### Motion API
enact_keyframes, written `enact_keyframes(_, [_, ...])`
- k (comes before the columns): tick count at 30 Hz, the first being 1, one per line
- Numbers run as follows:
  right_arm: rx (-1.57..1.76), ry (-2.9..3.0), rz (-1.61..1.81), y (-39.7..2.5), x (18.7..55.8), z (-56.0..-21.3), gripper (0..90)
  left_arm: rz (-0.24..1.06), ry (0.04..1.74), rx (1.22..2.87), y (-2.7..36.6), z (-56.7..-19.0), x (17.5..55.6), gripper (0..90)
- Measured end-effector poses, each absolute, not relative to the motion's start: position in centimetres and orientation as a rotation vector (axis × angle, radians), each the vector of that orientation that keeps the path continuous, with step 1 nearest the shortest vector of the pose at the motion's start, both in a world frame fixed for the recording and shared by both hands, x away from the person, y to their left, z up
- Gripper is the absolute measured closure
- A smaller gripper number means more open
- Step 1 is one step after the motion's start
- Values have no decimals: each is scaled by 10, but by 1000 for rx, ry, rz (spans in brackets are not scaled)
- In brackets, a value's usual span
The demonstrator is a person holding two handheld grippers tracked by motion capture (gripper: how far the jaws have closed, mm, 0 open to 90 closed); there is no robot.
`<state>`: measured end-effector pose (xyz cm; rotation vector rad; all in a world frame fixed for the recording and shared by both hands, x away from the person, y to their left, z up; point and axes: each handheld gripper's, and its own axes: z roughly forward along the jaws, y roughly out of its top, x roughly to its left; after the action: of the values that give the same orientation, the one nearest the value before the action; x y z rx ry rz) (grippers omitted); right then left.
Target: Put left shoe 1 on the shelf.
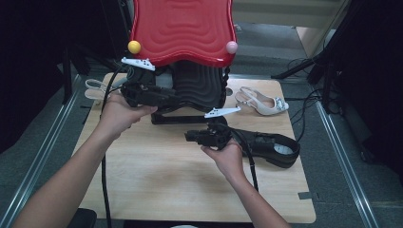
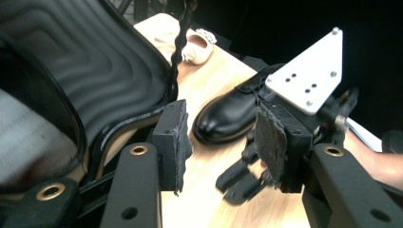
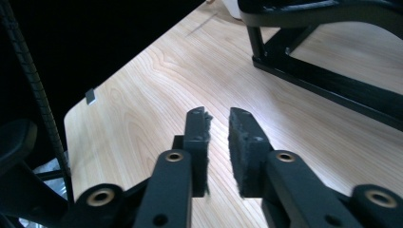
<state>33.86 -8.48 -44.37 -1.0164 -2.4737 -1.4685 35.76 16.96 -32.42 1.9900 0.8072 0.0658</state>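
Black shoe (image 1: 271, 145) flat on table (image 1: 157, 185), just right of right gripper (image 3: 217, 142), jaws slightly parted, empty; left gripper (image 2: 221, 142) wide apart by rack (image 1: 197, 88); risk: trailing cable snagging shoe.

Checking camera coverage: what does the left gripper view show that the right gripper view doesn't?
Left gripper view alone: the black shoe, a pale heeled shoe, the ribbed black seat, and the right hand-held gripper with its grey plate; the left hand-held gripper stands open. Right gripper view alone: a black frame base, a tape scrap at the table edge, and the right hand-held gripper's own jaws, a narrow gap between them, holding nothing. Both: the wooden table.
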Motion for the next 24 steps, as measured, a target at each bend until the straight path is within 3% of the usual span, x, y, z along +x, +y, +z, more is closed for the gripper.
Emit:
enact_keyframes(9, [-997, -2497, -1428, -105, 330, -456, 693, 27, 849, 1987, 179, -361, 353, 533])
enact_keyframes(15, [-998, -2557, -1465, -118, 326, -455, 704, 11, 879, 2000, 179, -383, 352, 479])
enact_keyframes(19, [-986, -2517, -1474, -126, 328, -455, 609, -23, 889, 2016, 179, -398, 351, 470])
enact_keyframes(24, [-964, -2552, -1483, -137, 327, -454, 589, -46, 880, 2021, 178, -410, 346, 468])
